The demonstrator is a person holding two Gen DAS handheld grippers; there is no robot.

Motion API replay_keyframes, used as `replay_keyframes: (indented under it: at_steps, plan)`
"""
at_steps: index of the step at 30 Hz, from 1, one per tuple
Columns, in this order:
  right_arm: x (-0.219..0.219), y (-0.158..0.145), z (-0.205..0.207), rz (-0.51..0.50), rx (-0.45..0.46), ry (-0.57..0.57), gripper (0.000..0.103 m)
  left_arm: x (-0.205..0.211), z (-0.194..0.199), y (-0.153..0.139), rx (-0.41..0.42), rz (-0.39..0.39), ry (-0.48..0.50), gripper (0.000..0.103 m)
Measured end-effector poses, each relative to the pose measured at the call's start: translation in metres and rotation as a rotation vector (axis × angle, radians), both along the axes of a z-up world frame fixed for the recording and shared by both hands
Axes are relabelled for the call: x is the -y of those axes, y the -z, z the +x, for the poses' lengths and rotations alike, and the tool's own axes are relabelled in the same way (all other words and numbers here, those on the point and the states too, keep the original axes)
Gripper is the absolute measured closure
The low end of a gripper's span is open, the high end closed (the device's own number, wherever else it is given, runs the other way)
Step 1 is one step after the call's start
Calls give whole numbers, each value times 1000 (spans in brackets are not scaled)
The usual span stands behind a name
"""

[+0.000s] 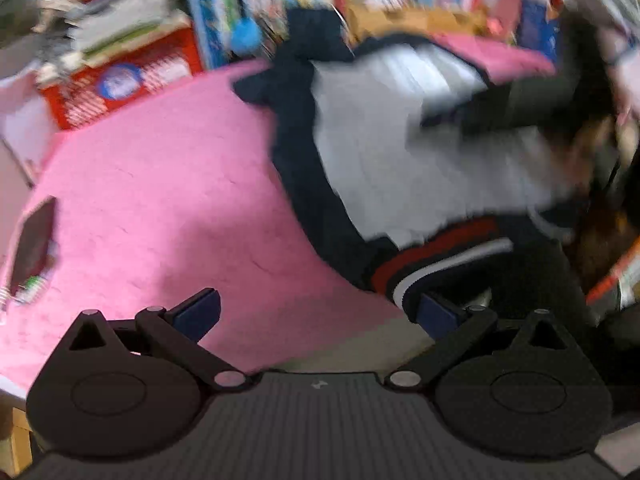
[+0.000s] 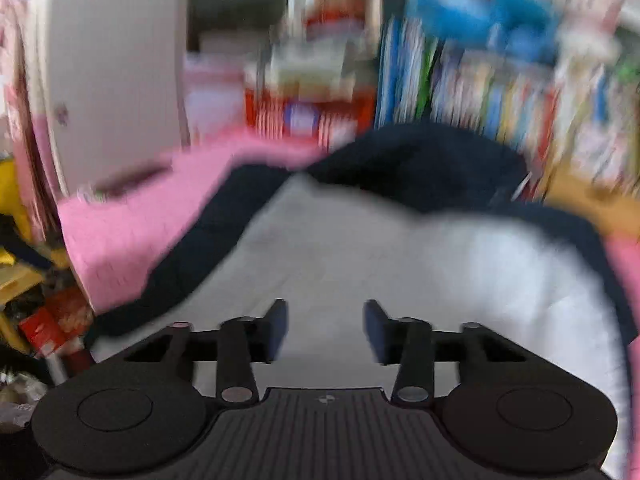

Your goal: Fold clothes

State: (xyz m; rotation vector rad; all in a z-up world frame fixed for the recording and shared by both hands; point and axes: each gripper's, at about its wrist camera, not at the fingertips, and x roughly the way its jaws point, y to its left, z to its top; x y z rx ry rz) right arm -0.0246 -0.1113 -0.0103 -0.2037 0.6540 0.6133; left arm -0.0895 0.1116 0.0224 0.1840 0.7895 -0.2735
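Observation:
A navy garment with a pale grey lining [image 1: 384, 152] lies spread on the pink cloth-covered surface [image 1: 160, 200]. Its red, white and navy striped hem [image 1: 432, 260] lies near my left gripper's right finger. My left gripper [image 1: 318, 312] is open wide and empty, over the surface's front edge, left of the hem. In the right wrist view the same garment [image 2: 360, 248] fills the middle. My right gripper [image 2: 326, 330] is open and empty just above the grey lining. Both views are blurred by motion.
A dark phone [image 1: 34, 246] lies on the pink cloth at the far left. Bookshelves with colourful books [image 2: 500, 92] and a red box [image 1: 116, 84] stand behind the surface. A white cabinet [image 2: 112, 60] stands at left, with clutter on the floor [image 2: 52, 320].

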Motion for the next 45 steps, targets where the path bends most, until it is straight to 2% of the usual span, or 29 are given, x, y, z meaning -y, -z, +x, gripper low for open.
replay_keyframes:
  at_steps: [1,4,6,10,11,13,15,16,18,21,22,24,28,29,31,32,33,35,38,41,43,45]
  plan:
    - [-13,10,5,-24,-46,-30,64,-6,4,-10,22,-23,-12,0]
    - [-42,17,-25,-151,93,-118,70,-12,19,-40,103,-73,-15,0]
    - [-50,16,-43,-205,131,-177,70,-12,23,-55,156,-93,-5,0]
    - [-48,16,-70,-194,147,-368,71,0,41,-57,190,-123,-12,0]
    - [-47,14,-72,-165,95,-439,69,9,53,-52,186,-127,-18,0]
    - [-46,9,-75,-92,-5,-557,55,31,76,-39,196,-125,-46,0]
    - [-39,4,-83,-82,3,-582,47,50,93,-20,207,-81,-80,0]
    - [-29,-1,-83,-90,22,-544,44,56,104,-9,205,-37,-94,0]
    - [-4,-14,-78,-103,58,-440,30,61,120,16,184,62,-129,0]
    - [32,-43,-55,-151,163,-232,19,55,134,54,101,165,-208,0]
    - [36,-52,-43,-169,206,-155,17,49,134,64,74,167,-232,0]
    - [27,-59,-4,-202,270,-8,17,34,124,72,77,90,-258,0]
    - [-14,-38,94,-240,233,97,22,19,111,77,88,17,-282,0]
    - [-26,-28,115,-256,209,106,28,19,110,79,98,8,-288,0]
    - [-48,-5,146,-293,160,127,61,20,107,80,116,5,-296,0]
    - [-51,2,155,-305,152,159,90,20,106,80,121,6,-297,0]
    - [-47,1,161,-283,142,195,93,21,106,79,123,6,-297,0]
    - [-19,-16,168,-213,158,281,94,22,106,79,126,1,-298,0]
    - [60,-45,160,-248,267,493,95,18,109,80,113,-31,-296,0]
    - [164,-69,150,-288,310,768,94,17,109,81,112,-42,-301,0]
    - [222,-61,145,-290,233,864,94,18,108,81,115,-39,-305,0]
    - [276,-47,140,-287,130,936,85,19,108,82,118,-35,-309,0]
